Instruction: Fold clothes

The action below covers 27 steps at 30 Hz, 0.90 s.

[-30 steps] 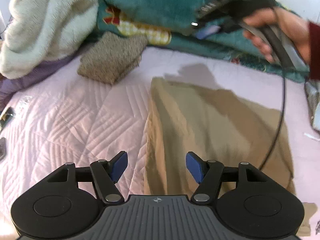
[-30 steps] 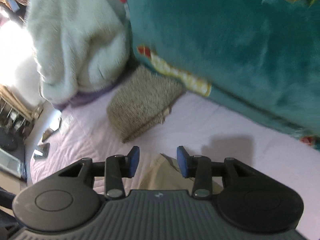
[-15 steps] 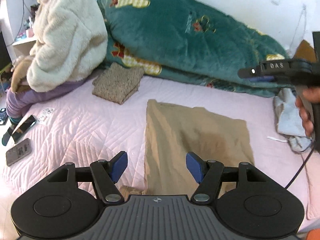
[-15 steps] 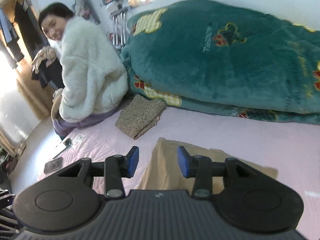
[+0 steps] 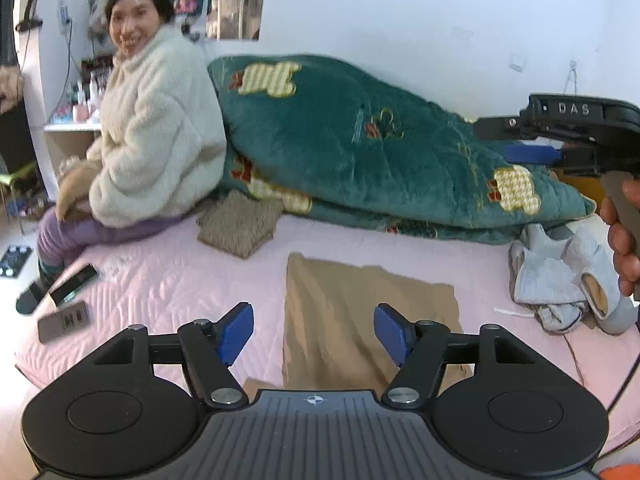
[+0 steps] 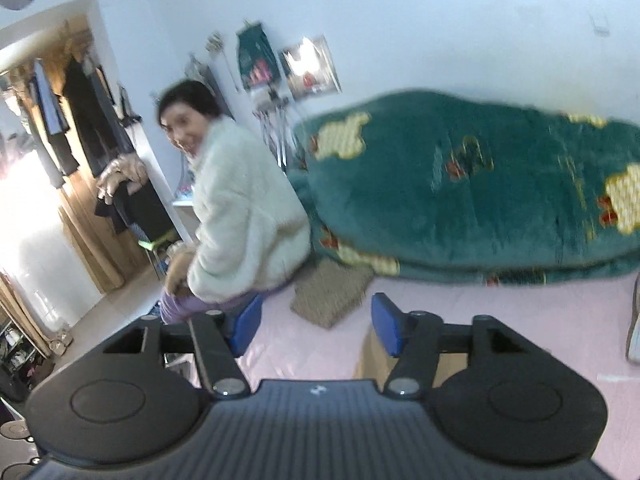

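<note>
A tan garment [image 5: 360, 312] lies folded flat into a rectangle on the pink bed cover [image 5: 160, 288]; in the right wrist view only its corner [image 6: 370, 354] shows. My left gripper [image 5: 312, 320] hovers well above its near edge, jaws opening slightly, nothing between them. My right gripper [image 6: 316, 312] is raised high and aimed toward the bed's far left, jaws opening, with nothing in them. A hand [image 5: 620, 248] holds it at the right edge of the left wrist view.
A crumpled grey garment pile [image 5: 560, 280] lies right of the tan one. A folded brown knit [image 5: 240, 224] sits by the teal quilt [image 5: 380, 140] along the wall. A person in a white fleece [image 5: 160, 140] sits on the bed's left edge. Phones [image 5: 64, 320] lie nearby.
Both grippers have risen and drawn back from the tan garment, so much more of the bed and room shows. The right jaws have spread wider.
</note>
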### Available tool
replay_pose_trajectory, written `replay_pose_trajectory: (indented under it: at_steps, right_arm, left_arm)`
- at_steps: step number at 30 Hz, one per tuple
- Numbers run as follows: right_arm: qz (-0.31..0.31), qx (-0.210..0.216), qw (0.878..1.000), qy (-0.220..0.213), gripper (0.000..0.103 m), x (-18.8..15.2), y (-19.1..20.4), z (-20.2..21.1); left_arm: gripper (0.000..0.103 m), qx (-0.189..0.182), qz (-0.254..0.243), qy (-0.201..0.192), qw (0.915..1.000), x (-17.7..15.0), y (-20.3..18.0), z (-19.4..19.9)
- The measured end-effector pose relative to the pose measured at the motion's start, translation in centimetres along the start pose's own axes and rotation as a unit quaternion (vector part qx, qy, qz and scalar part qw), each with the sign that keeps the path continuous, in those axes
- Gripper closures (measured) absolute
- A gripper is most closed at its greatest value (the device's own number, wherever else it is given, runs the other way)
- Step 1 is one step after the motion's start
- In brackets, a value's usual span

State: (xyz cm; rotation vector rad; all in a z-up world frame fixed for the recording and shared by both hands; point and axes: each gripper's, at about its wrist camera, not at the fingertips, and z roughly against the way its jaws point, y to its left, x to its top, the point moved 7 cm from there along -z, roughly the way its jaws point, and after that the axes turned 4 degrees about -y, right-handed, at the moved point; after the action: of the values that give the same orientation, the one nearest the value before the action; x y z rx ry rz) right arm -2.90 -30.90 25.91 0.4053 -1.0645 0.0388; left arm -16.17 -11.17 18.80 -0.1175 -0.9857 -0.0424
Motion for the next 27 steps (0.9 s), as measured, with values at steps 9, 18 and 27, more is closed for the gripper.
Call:
replay_pose_trajectory:
  at_steps: [9, 18, 27]
  right_arm:
    - [0.015, 0.007, 1.000, -0.010, 0.033, 0.4, -1.6, 4.2]
    - [-0.004, -0.007, 1.000, -0.025, 0.027, 1.7, -7.9, 6.8]
    - [0.006, 0.023, 0.999, -0.046, 0.027, 4.1, -8.6, 6.4]
  left_arm:
    - [0.033, 0.011, 0.001, -0.012, 0.9999, 1.4, -4.9, 1.0]
    - [0.033, 0.025, -0.009, -0.001, 0.9996, 1.9, -10.6, -1.2]
    - [0.033, 0.046, -0.002, 0.003, 0.9990, 2.8, -11.6, -2.5]
